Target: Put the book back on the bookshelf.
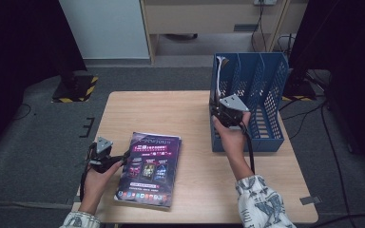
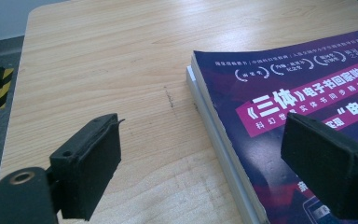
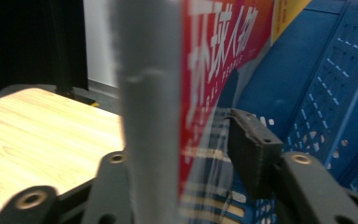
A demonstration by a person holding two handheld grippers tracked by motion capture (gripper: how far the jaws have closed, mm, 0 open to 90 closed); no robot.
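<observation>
Table [image 1: 180, 107] light wood, grey carpet; left fingers wide, right fingers loose around magazine [image 3: 214, 60]

Glossy paper book [image 2: 303, 107], perforated plastic rack [image 1: 266, 90]

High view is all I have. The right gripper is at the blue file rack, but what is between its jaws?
Observer: In the right gripper view, a red-covered magazine stands upright between the jaws of the right gripper.
Operator: Do the pads press on it?
Observer: The one pad I can see stands apart from the cover. The other is hidden behind the magazine.
Operator: And the purple book near the left gripper, is it alone?
Observer: No. In the left gripper view, the purple book lies on a second, pale book. The open left gripper straddles their edge.
</observation>
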